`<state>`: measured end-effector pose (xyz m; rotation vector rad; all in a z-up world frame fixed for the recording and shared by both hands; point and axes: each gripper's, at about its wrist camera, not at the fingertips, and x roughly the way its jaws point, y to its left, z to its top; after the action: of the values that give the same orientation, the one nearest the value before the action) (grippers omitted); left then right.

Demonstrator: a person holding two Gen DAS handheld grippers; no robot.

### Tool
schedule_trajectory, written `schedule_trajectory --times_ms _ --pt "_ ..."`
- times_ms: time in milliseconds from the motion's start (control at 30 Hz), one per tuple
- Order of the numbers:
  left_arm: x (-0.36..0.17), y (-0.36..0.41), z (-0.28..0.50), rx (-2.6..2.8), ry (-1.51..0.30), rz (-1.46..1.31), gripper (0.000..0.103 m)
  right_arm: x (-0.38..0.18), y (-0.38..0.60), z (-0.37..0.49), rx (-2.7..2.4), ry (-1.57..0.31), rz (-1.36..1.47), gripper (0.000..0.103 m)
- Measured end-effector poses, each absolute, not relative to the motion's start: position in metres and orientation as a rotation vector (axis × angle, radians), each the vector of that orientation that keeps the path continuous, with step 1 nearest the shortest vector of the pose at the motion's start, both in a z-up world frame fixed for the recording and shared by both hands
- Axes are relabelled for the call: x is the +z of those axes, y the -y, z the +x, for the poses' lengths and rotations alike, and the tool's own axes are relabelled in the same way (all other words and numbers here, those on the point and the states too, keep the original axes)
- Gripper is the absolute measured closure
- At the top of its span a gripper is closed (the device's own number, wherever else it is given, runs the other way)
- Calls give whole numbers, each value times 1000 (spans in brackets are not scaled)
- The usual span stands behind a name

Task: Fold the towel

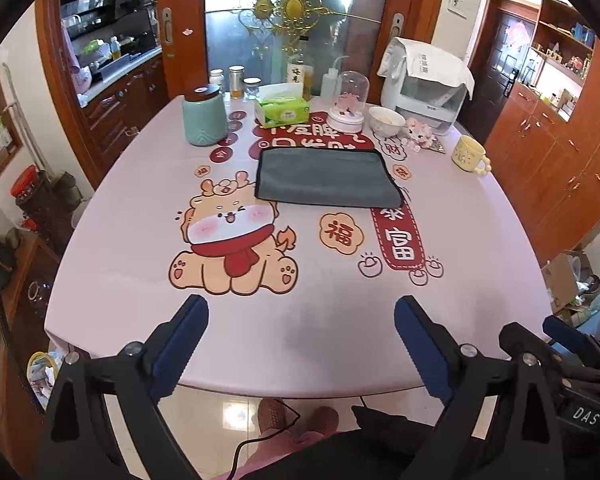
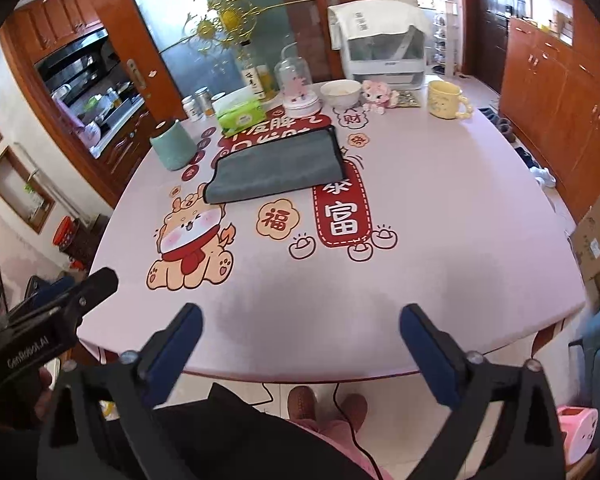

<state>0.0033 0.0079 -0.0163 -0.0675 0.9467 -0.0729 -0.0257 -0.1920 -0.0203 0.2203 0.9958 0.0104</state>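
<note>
A grey towel [image 1: 326,178] with a dark border lies flat as a rectangle in the middle of the pink table [image 1: 120,264], past the cartoon dog print. It also shows in the right wrist view [image 2: 278,166]. My left gripper [image 1: 300,312] is open and empty above the table's near edge, well short of the towel. My right gripper [image 2: 300,320] is open and empty too, also at the near edge. Each gripper shows at the edge of the other's view.
Behind the towel stand a teal jar [image 1: 203,116], a green tissue box [image 1: 284,110], a glass dome [image 1: 350,100], a white bowl [image 1: 386,120] and a white appliance [image 1: 428,88]. A yellow mug [image 1: 468,154] stands at the right. Wooden cabinets flank the table.
</note>
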Motion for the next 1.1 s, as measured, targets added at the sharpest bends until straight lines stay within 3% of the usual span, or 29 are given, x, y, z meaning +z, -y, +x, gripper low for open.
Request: schedule_trajectory --times_ms 100,1100 --pt "-12 -9 0 -56 -920 -60 0 -21 190 -28 19 -987 220 0" --pt "5 -4 -3 41 -809 24 0 -6 169 -27 31 -910 127 0"
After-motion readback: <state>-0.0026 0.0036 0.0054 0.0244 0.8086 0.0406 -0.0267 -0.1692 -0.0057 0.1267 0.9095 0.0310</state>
